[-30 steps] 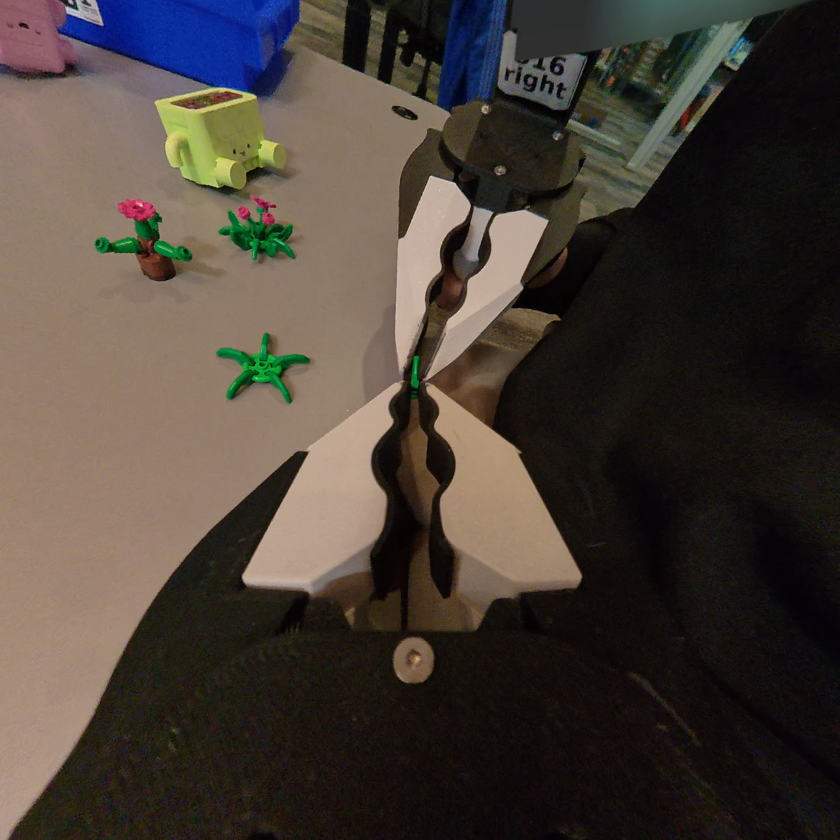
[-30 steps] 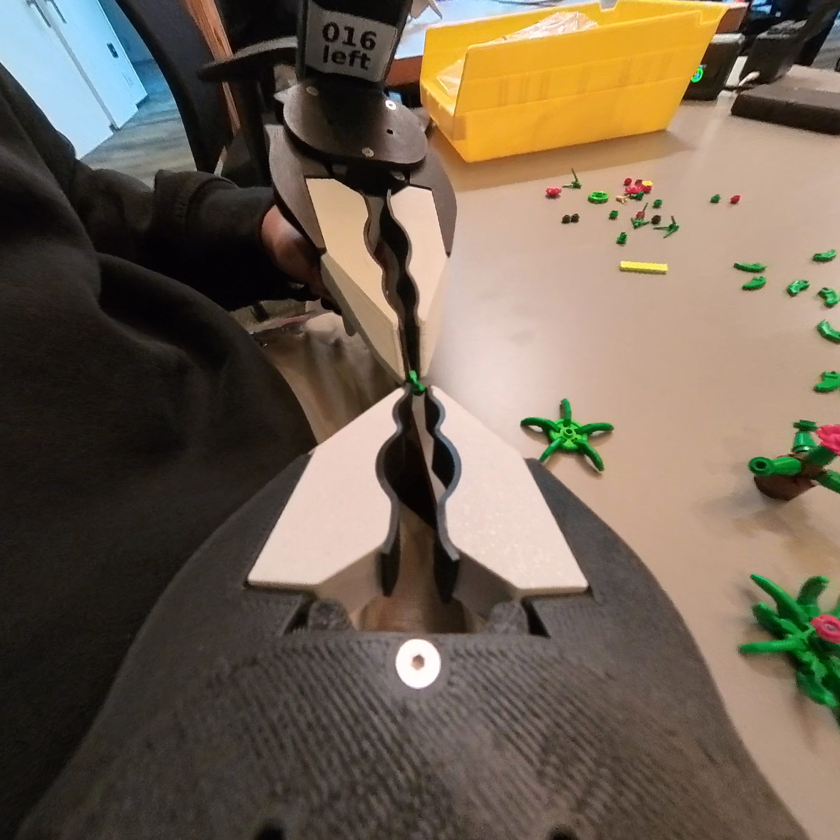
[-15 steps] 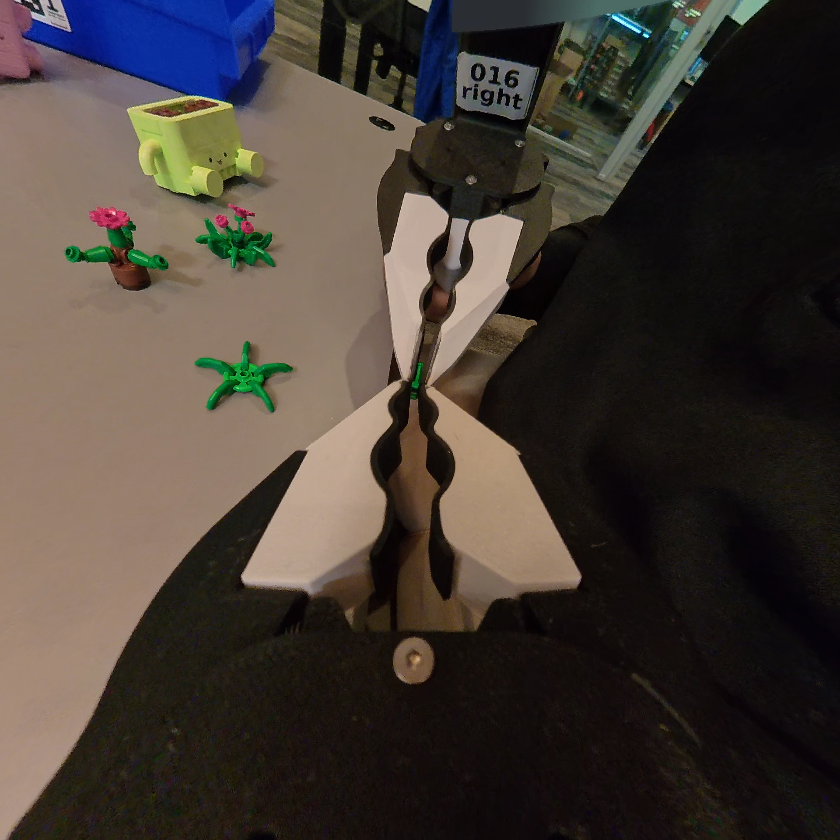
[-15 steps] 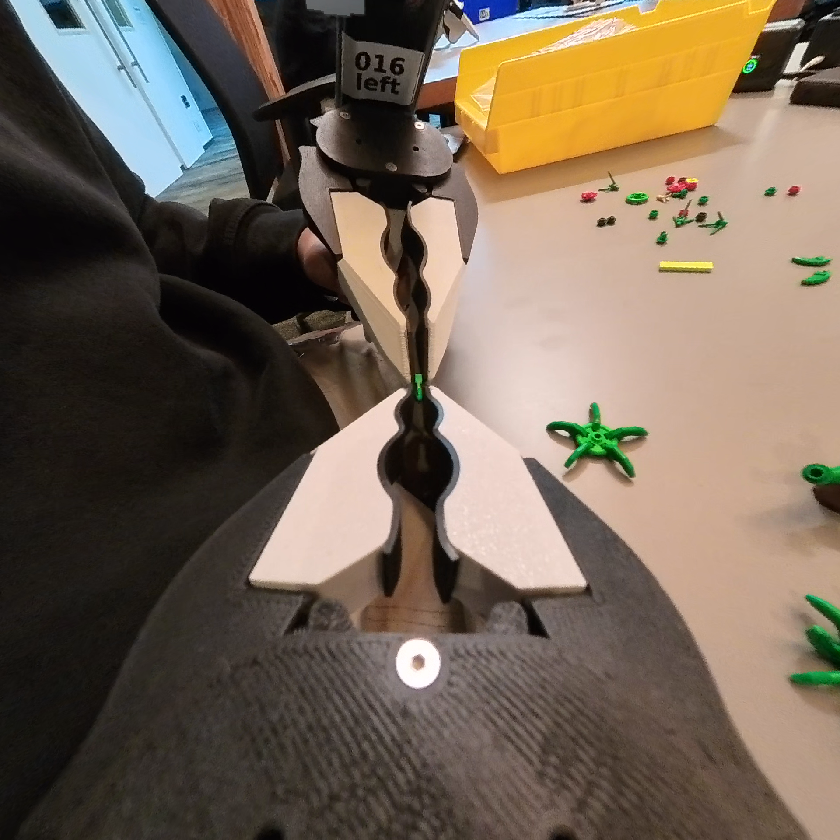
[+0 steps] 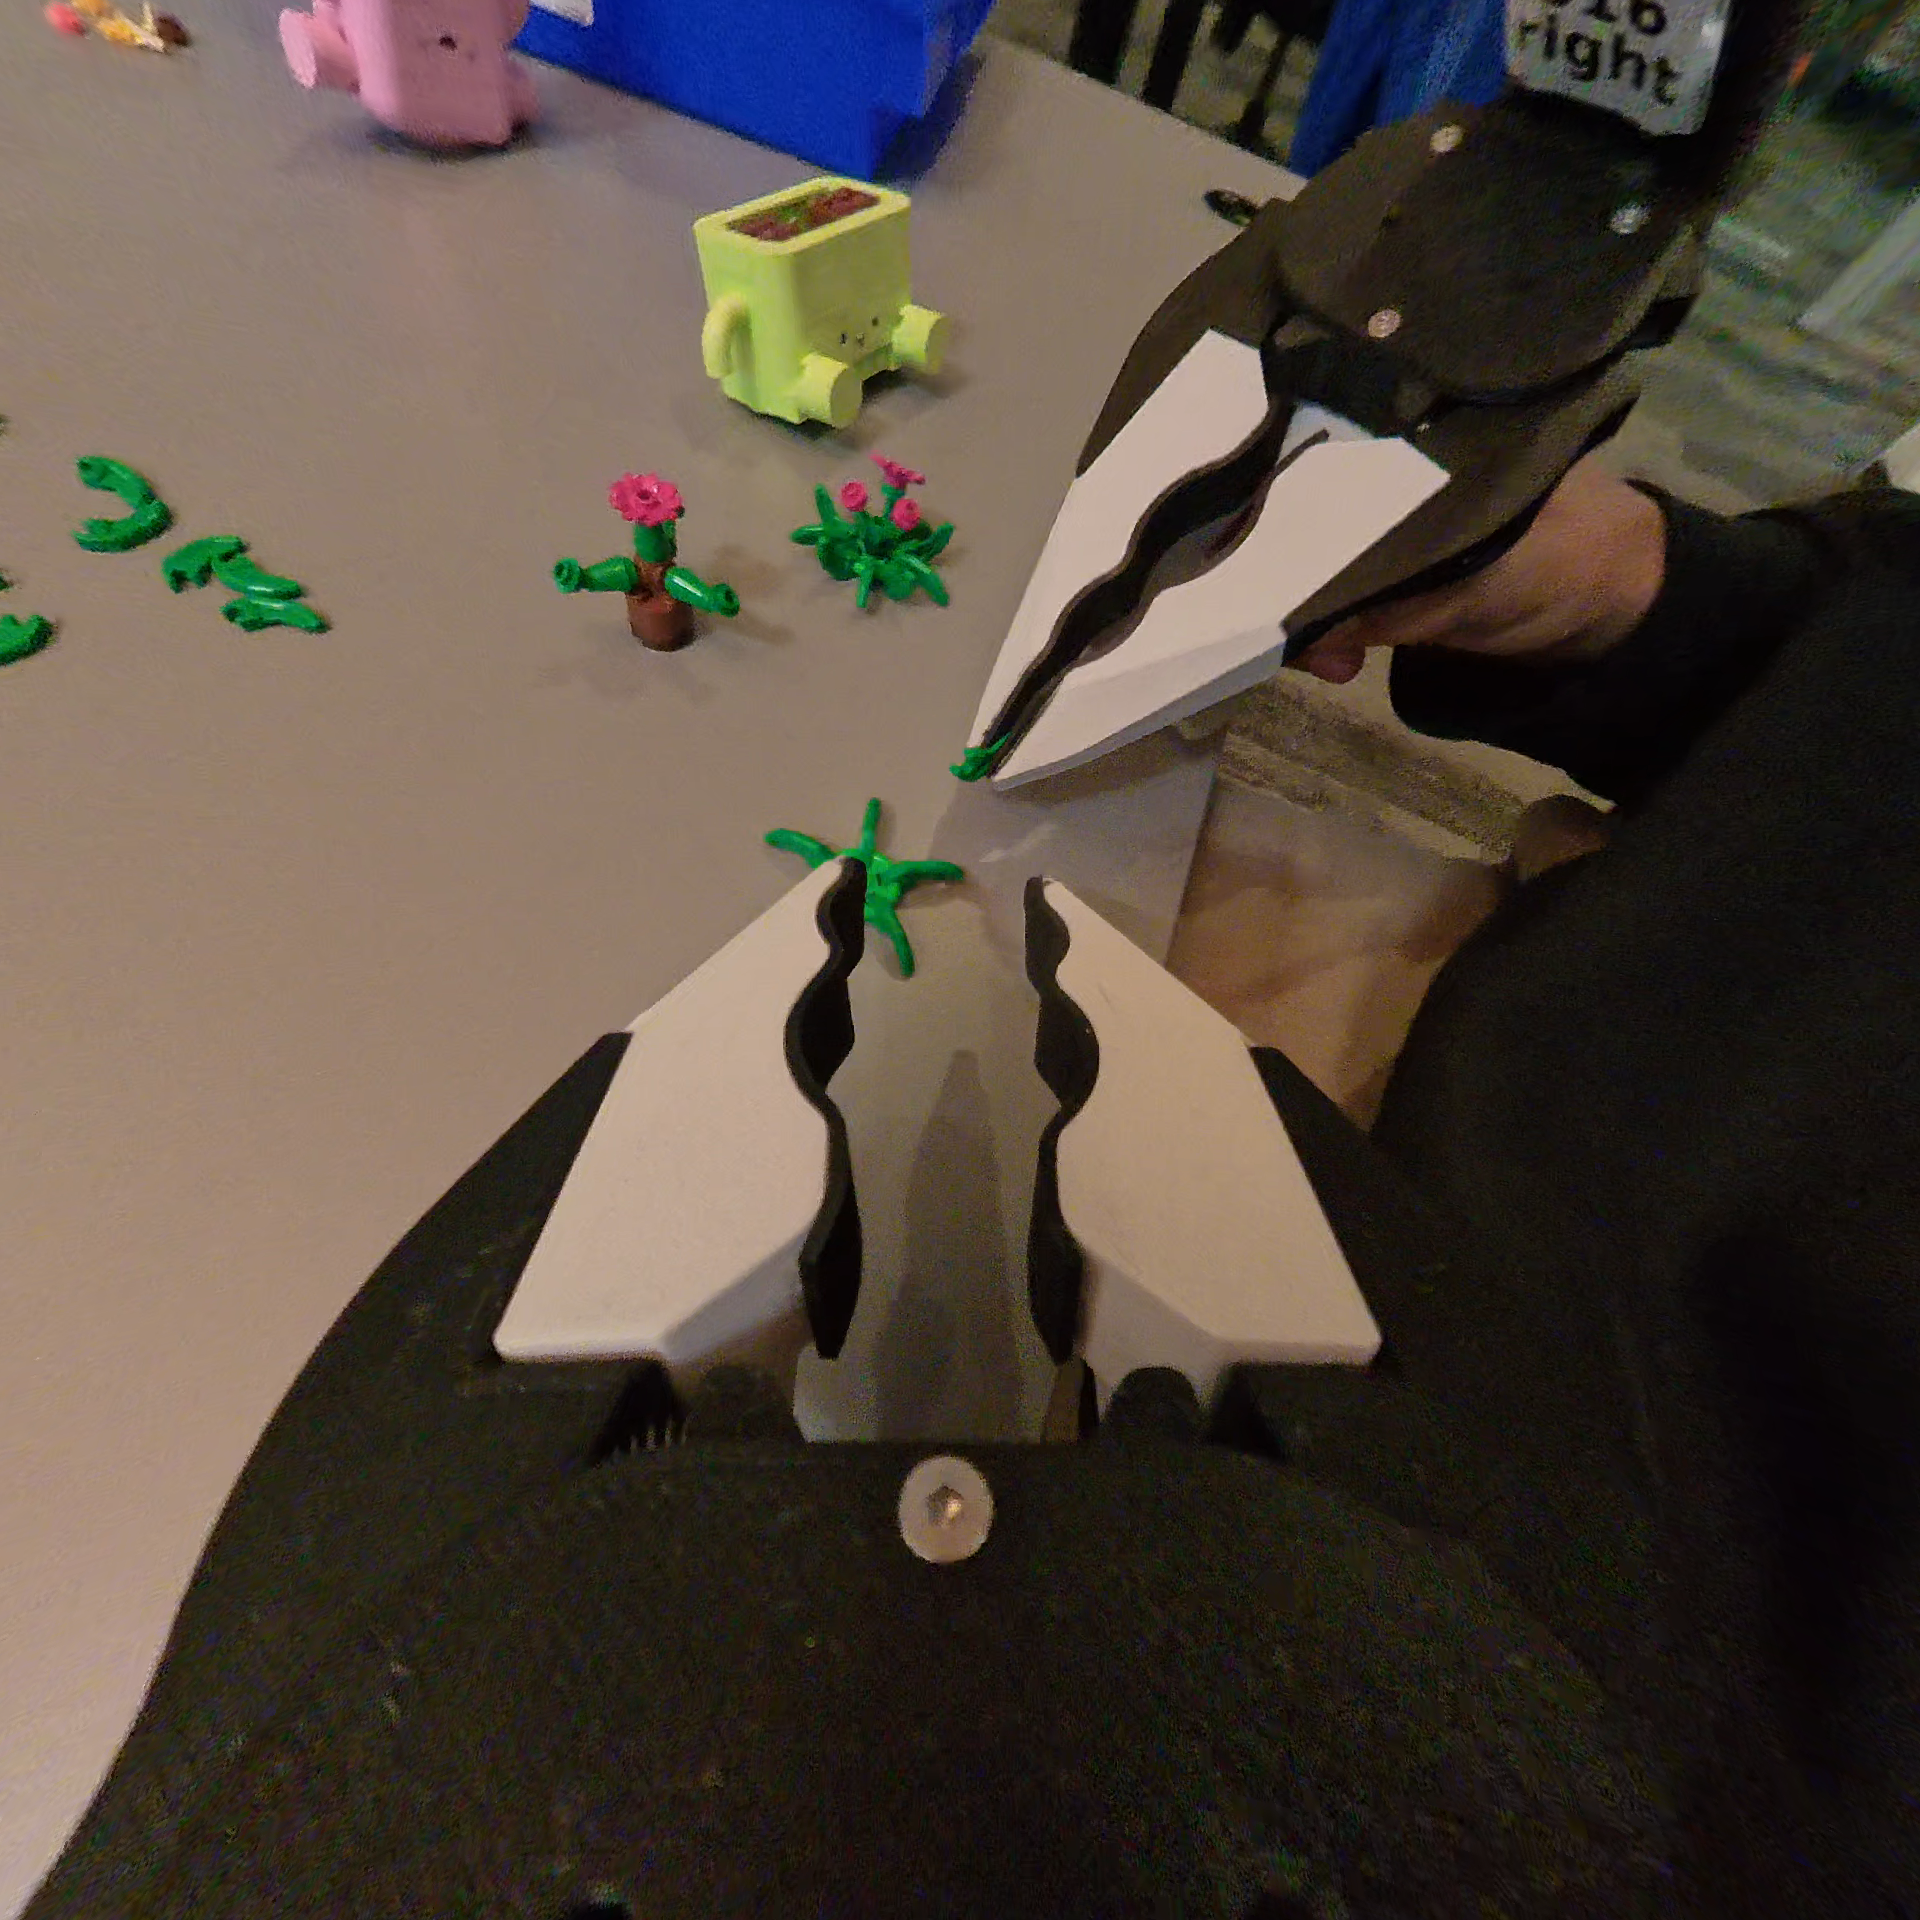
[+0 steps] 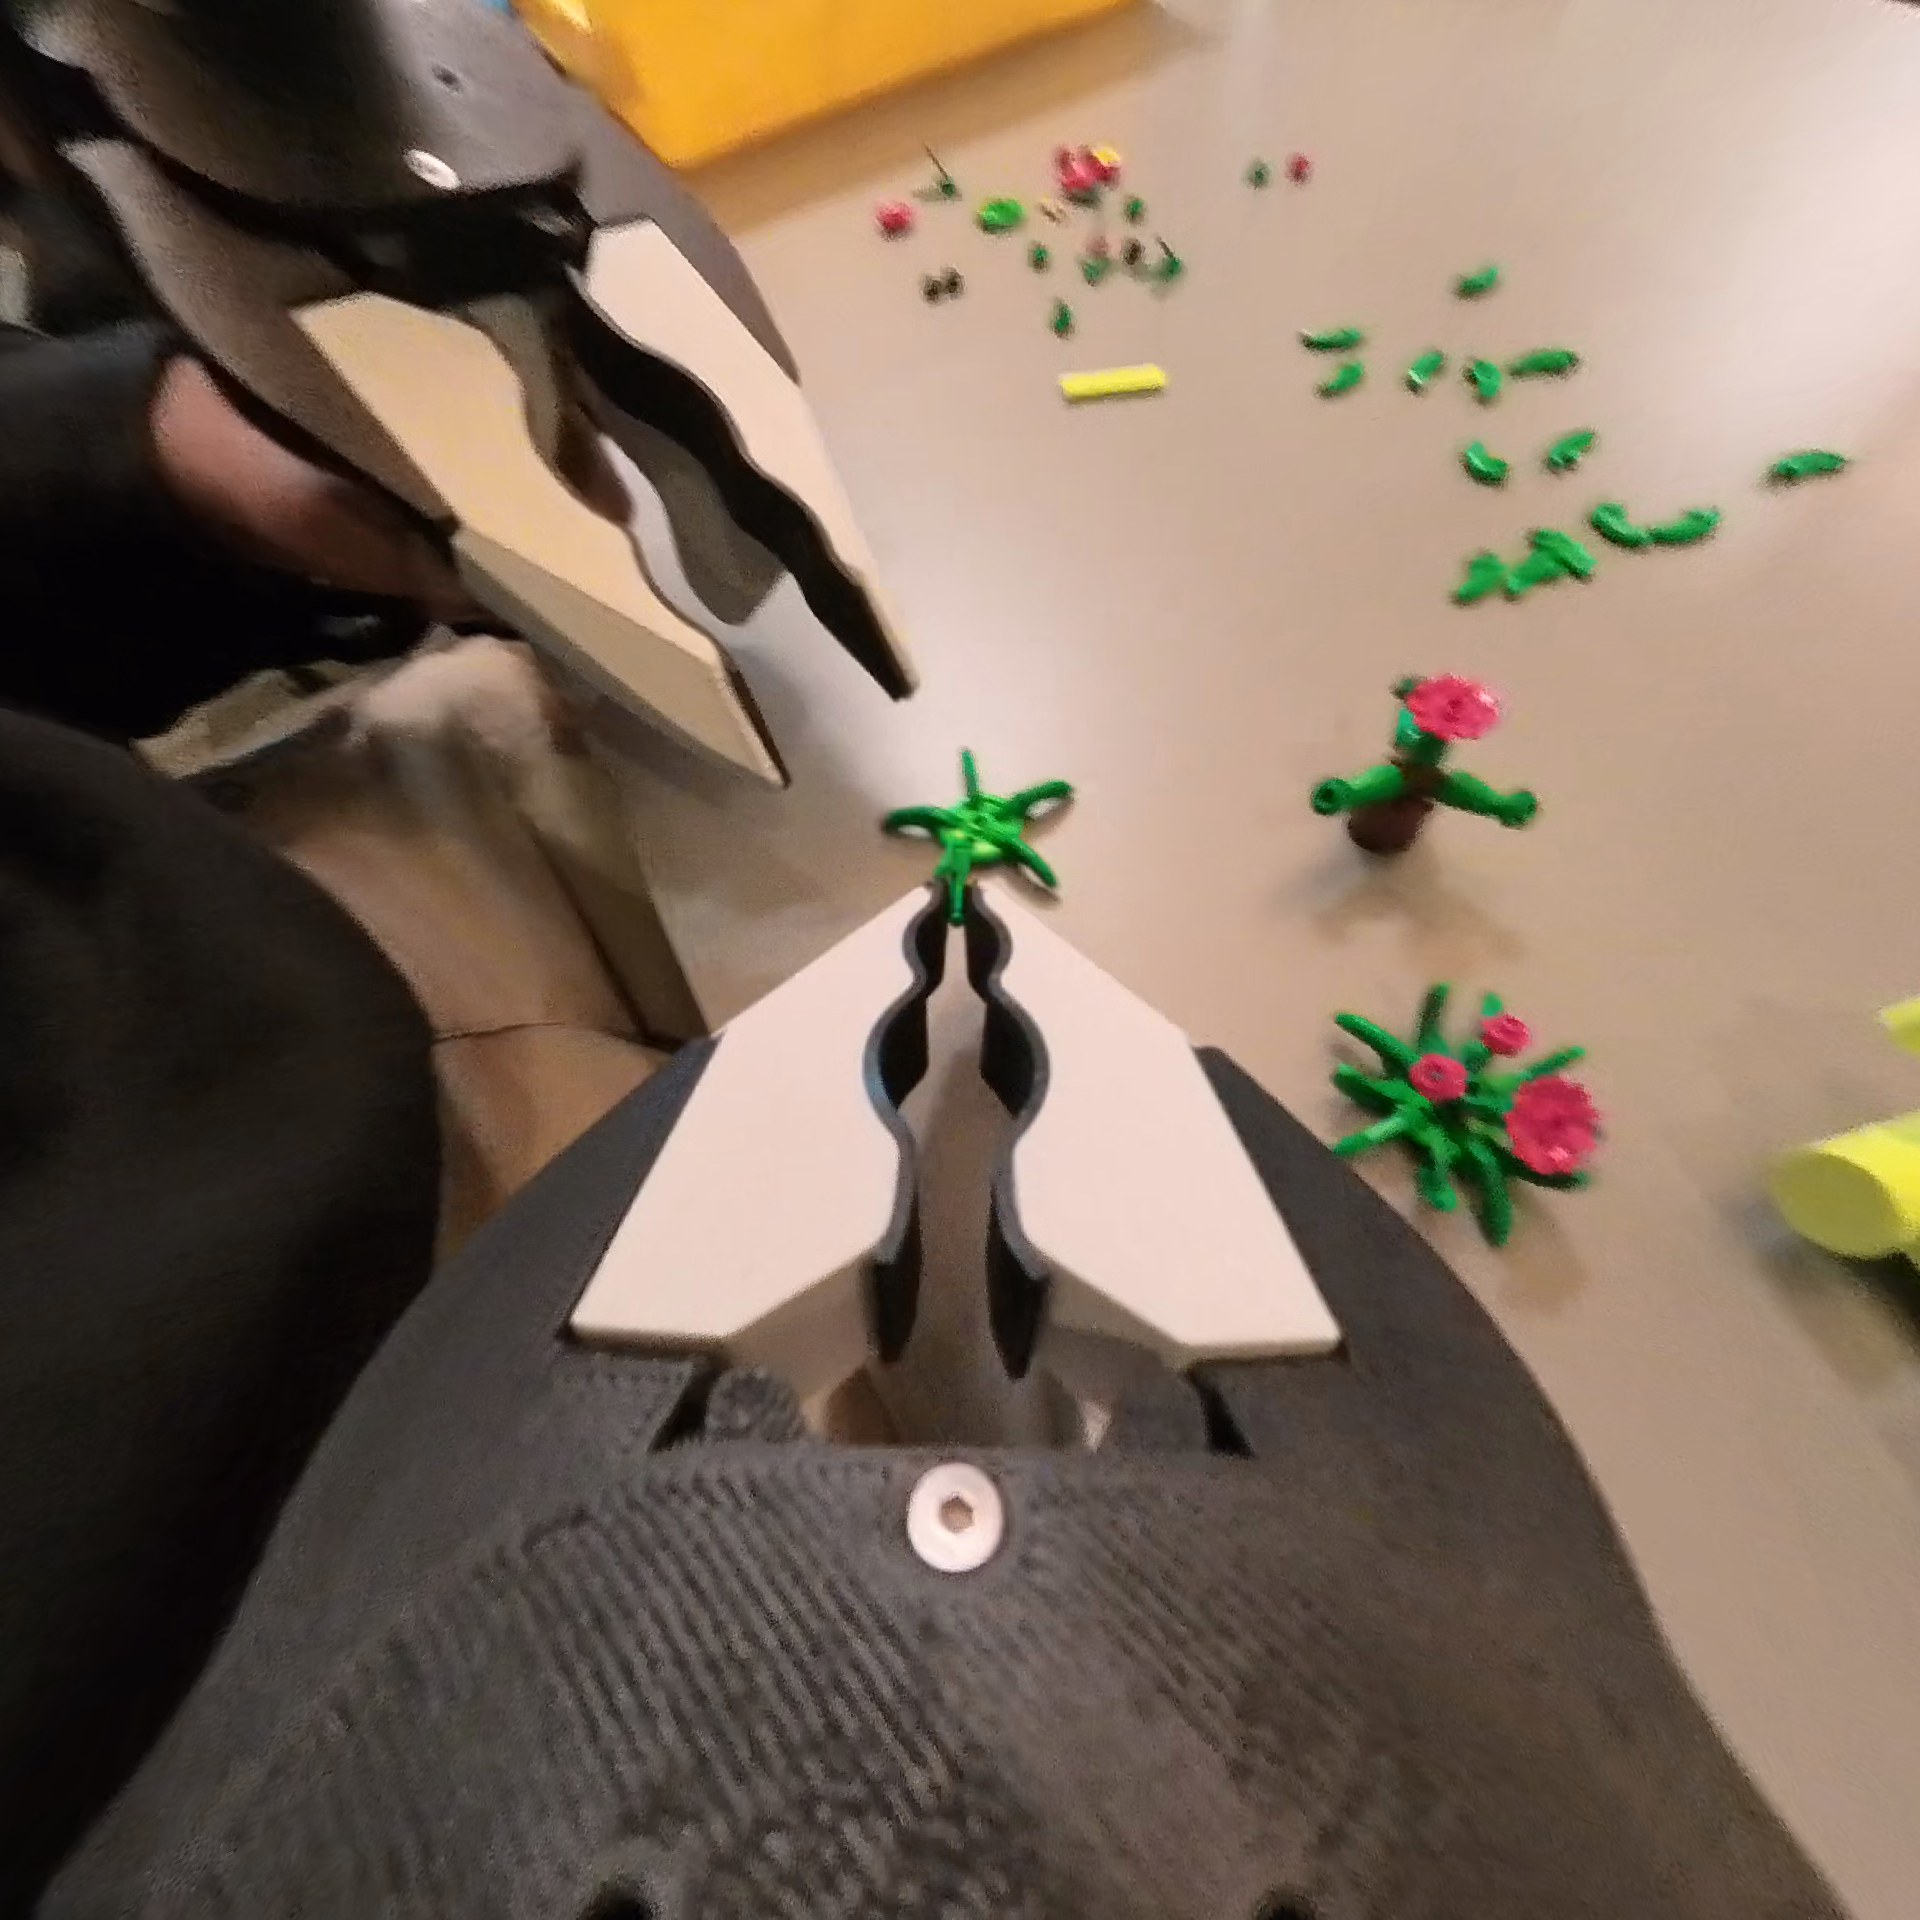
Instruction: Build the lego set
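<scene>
Pinching a small green lego piece [image 5: 977, 762] at its tips, right hand-held gripper [image 5: 995, 756] hangs just above the table [image 5: 312, 883], fingers together. Left hand-held gripper [image 5: 943, 888] w/ fingers apart, holding nothing. Green star-shaped leaf piece [image 5: 878, 873] lies on table between the two, near table edge. Flower builds [image 5: 649, 561] & lime pot [image 5: 805, 301] farther back.

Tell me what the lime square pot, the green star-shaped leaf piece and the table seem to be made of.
Lime square pot: probably matte plastic, with dull, even colour and soft rounded edges.
Green star-shaped leaf piece: glossy moulded plastic, thin arms catching small highlights.
Table: smooth grey top, likely laminate; faint sheen, no grain.
</scene>
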`<state>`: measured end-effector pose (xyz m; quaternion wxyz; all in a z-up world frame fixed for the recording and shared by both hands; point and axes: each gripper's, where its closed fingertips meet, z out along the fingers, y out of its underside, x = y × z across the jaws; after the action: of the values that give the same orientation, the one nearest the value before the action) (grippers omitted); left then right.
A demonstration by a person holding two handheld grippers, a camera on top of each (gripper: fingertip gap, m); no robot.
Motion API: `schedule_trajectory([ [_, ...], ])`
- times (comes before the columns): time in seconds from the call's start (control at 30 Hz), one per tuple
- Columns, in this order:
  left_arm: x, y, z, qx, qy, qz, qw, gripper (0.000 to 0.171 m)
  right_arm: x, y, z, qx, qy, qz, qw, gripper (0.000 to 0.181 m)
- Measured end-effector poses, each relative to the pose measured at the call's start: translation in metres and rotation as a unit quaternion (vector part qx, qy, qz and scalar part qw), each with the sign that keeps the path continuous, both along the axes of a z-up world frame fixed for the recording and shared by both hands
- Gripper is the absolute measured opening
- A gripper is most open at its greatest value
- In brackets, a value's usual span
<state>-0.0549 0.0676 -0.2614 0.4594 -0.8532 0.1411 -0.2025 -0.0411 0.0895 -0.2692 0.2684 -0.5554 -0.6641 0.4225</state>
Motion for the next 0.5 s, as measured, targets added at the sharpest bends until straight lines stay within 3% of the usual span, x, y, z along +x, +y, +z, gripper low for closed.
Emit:
schedule_trajectory([
  [0.23, -0.009, 0.019, -0.028, -0.059, 0.104, -0.002, 0.993, 0.037, -0.008, 0.004, -0.022, 0.042, -0.078, -0.017, 0.996, 0.001],
  [0.5, -0.003, 0.020, -0.033, -0.073, 0.107, -0.024, 0.991, 0.022, -0.012, 0.002, -0.025, 0.082, -0.144, 0.025, 0.986, 0.001],
])
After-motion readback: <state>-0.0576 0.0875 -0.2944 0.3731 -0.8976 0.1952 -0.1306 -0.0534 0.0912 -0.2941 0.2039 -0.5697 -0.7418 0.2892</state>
